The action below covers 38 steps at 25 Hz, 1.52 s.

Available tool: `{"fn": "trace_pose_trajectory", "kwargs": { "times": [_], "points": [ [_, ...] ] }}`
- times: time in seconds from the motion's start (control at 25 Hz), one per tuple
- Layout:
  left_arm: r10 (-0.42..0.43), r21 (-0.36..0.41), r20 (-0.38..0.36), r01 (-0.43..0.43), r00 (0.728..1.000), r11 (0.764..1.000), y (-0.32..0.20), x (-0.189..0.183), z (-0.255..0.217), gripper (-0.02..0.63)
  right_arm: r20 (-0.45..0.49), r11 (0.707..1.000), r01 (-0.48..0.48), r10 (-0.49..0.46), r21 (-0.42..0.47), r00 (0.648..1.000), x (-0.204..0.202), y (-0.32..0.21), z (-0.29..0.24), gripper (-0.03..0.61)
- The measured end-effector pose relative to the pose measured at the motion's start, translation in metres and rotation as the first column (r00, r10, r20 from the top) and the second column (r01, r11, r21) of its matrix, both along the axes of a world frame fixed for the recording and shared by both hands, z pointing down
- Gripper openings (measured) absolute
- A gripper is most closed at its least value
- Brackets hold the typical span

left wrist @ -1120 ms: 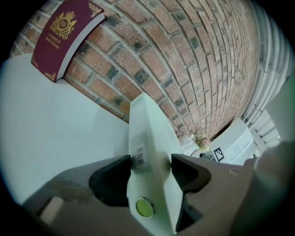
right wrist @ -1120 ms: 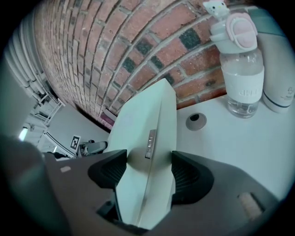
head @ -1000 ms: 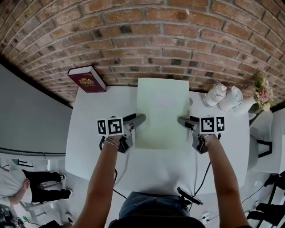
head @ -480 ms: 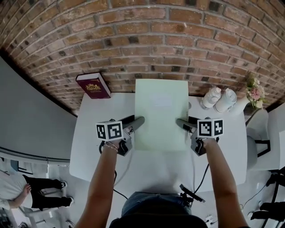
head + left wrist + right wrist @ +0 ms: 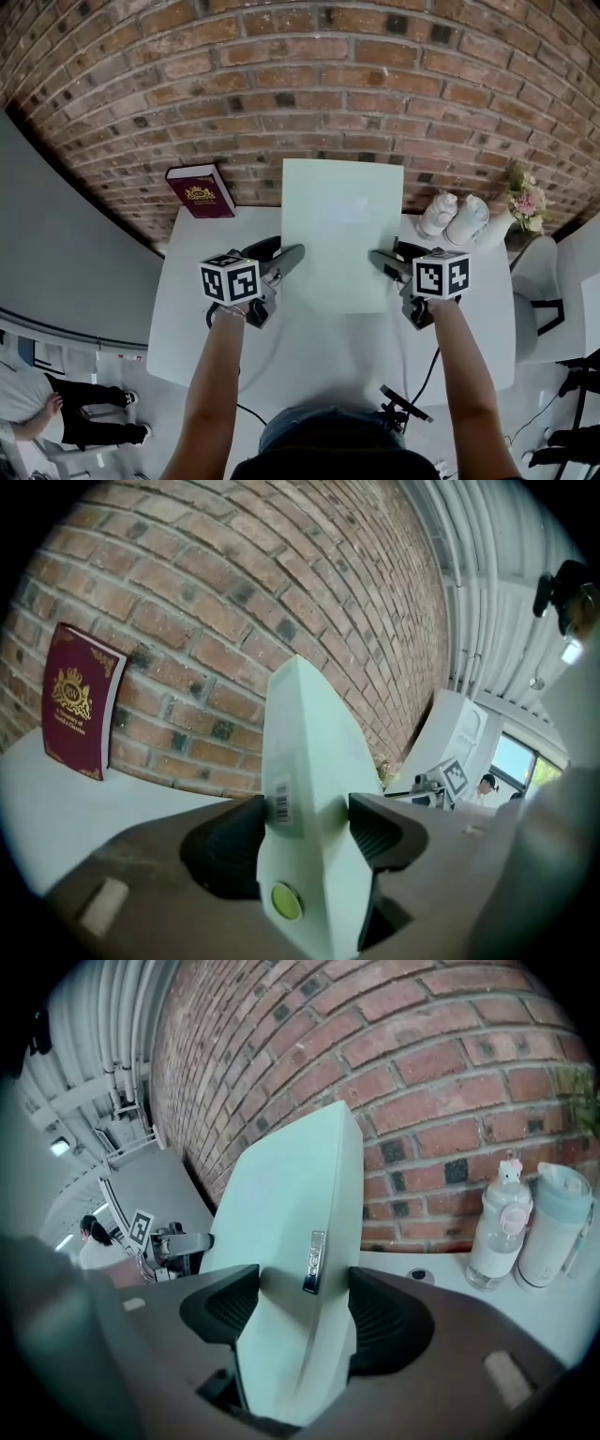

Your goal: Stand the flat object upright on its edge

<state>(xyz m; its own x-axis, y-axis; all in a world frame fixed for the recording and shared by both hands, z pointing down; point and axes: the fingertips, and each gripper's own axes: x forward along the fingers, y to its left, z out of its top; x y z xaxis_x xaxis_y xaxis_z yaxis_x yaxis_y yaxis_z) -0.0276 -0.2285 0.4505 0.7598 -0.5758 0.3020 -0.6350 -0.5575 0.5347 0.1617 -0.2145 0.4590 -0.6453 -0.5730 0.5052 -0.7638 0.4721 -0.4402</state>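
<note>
- Brick wall (image 5: 309,84): red-brown, runs across the whole far side of your work area, behind the table.
- Table (image 5: 187,319): white, pushed against the wall. Everything below stands on it or is held over it.
- Case (image 5: 342,234): the flat thing you are working on, pale green and rectangular, at the middle of the table between your two hands. It is tipped up off the flat, with its far edge raised in front of the bricks and its broad face toward you. You cannot tell from these views whether its near edge rests on the table. A barcode sticker and a small round green button show on its left side (image 5: 309,761), and a small metal tab on its right side (image 5: 291,1232).
- Left gripper (image 5: 286,261): your jaws are clamped on the left side of the case, one pad pressing each face (image 5: 307,825).
- Right gripper (image 5: 380,260): your jaws stand wide, with the thick right side of the case filling the gap and both pads against it (image 5: 305,1302).
- Book (image 5: 200,191): maroon with a gold crest, upright against the wall at the far left of the table, well apart from the case (image 5: 77,700).
- Bottles: a clear one (image 5: 437,215) and a pale lidded one (image 5: 466,220), upright side by side at the far right by the wall (image 5: 498,1232) (image 5: 555,1227).
- Flowers (image 5: 525,202): a small pink bunch, just right of the bottles.
</note>
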Motion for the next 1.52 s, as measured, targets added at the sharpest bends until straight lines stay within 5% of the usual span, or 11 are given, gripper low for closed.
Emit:
{"fn": "trace_pose_trajectory", "kwargs": {
  "times": [0.32, 0.76, 1.12, 1.52],
  "points": [
    [-0.010, 0.157, 0.026, 0.006, 1.000, 0.988, 0.001, -0.003, -0.028, 0.287, -0.030, 0.985, -0.024, 0.029, 0.173, 0.999, -0.003, -0.002, -0.031, 0.291],
    [-0.021, 0.360, 0.133, -0.029, 0.991, 0.932, -0.005, 0.001, -0.051, 0.287, -0.124, 0.936, -0.037, 0.085, 0.351, 0.989, -0.003, -0.010, -0.052, 0.291],
    [-0.030, 0.394, 0.240, -0.069, 0.970, 0.916, -0.026, 0.002, -0.044, 0.287, -0.210, 0.901, -0.028, 0.131, 0.432, 0.969, -0.005, -0.029, -0.048, 0.290],
    [-0.047, 0.381, 0.306, -0.077, 0.951, 0.921, -0.055, 0.010, -0.011, 0.287, -0.259, 0.911, -0.046, 0.164, 0.409, 0.952, 0.001, -0.058, -0.012, 0.288]
  ]
}}
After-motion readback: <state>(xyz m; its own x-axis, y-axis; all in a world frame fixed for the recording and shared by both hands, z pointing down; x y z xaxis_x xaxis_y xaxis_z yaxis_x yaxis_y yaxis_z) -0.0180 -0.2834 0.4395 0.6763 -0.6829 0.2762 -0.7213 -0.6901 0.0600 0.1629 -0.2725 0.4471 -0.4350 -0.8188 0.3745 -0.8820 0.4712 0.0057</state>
